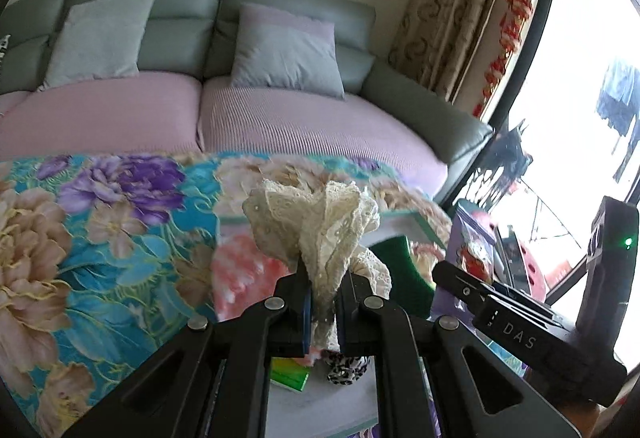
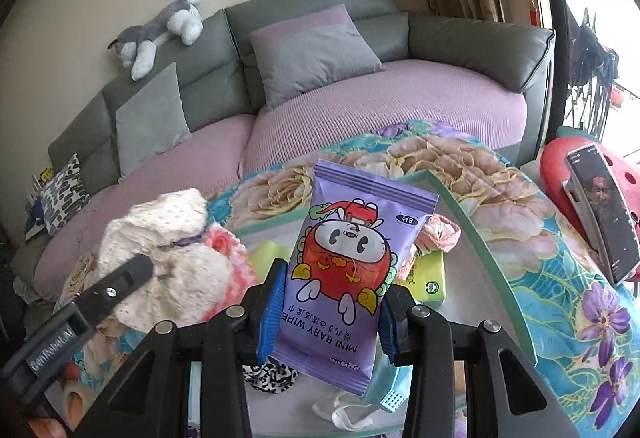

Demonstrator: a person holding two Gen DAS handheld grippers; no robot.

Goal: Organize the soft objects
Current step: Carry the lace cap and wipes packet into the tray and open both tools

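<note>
The left wrist view shows the left gripper (image 1: 323,302) clamped tight on a bunched cream lace cloth (image 1: 316,226), which fans upward above a floral tablecloth (image 1: 100,238). Only the right wrist view shows the right gripper (image 2: 326,312) pinching a purple baby wipes pack (image 2: 348,270) by its sides, and a phone (image 2: 604,214) propped upright at right. The pack's long axis runs away from the camera, its print upside down, its lower edge hidden behind the fingers. Beneath it, a leopard-print item (image 2: 272,376) and a green packet (image 2: 430,278) are partly covered. Behind stands a sofa (image 2: 460,94) with a plush husky (image 2: 160,32).
</note>
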